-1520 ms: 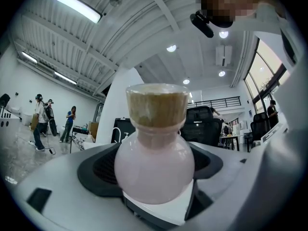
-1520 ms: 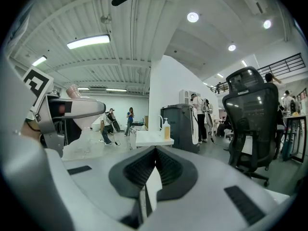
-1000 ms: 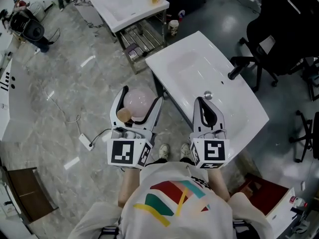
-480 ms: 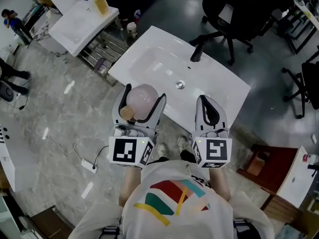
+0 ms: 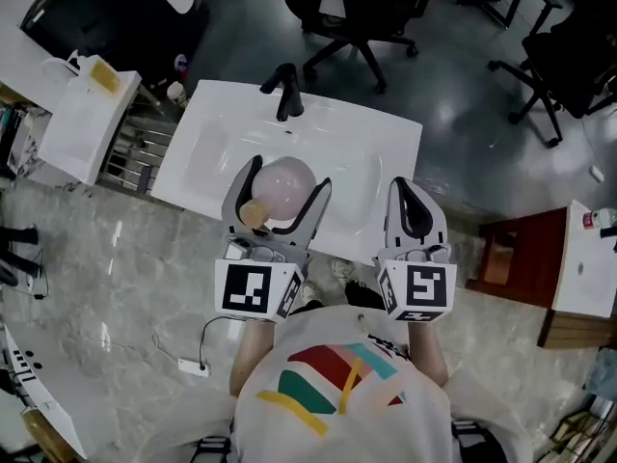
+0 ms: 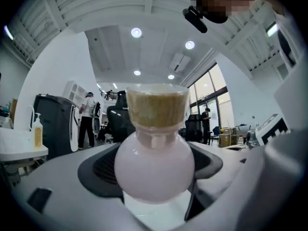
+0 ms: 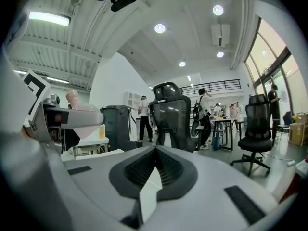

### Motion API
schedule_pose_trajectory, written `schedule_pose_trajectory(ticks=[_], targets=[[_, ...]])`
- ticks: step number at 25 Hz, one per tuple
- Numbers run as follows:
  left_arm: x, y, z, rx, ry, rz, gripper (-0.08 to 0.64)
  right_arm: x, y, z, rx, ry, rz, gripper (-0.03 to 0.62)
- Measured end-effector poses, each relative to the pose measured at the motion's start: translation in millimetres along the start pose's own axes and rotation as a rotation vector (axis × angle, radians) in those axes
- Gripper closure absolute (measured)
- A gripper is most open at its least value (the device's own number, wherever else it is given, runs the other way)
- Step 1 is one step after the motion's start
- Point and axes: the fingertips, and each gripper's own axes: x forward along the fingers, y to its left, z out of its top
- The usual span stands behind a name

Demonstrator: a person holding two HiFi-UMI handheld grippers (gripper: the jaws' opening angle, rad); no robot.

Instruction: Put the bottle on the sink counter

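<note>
A round pale-pink bottle with a tan cork-like cap sits between the jaws of my left gripper, which is shut on it; in the left gripper view the bottle fills the middle with its cap upward. It hangs above the front part of the white sink counter, which has a black faucet at its back edge. My right gripper is shut with nothing in it, over the counter's front right part; its jaws meet in the right gripper view.
A smaller white sink unit with a yellow bottle stands to the left over a metal rack. Black office chairs are behind the sink. A red-brown cabinet and a white table are at the right. The floor is grey marble.
The view has swung round: the sink now lies squarely ahead under both grippers, where earlier it lay slanted. The left gripper still holds the bottle; the right stays shut.
</note>
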Motion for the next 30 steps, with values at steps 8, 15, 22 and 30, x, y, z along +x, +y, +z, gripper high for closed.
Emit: schedule_pose_trajectory(ticks=[8, 15, 22, 30], targets=[[42.3, -56.5, -10.4, 0.006, 0.026, -0.14, 0.143, -20.6, -56.9, -4.8, 0.019, 0.001, -0.125, 0.581], [68.4, -77.7, -18.6, 0.018, 0.052, -0.19, 0.143, -21.8, -77.9, -8.8, 0.034, 0.006, -0.159, 0.581], [104.1, -83.9, -39.0, 0.01, 0.107, -0.199, 0.143, -8.9, -94.6, -17.8, 0.043, 0.025, -0.141, 0.581], [149.7, -104.0, -70.9, 0.06, 0.172, -0.229, 0.143, 13.7, -120.1, -48.6, 0.02, 0.081, -0.131, 0.581]])
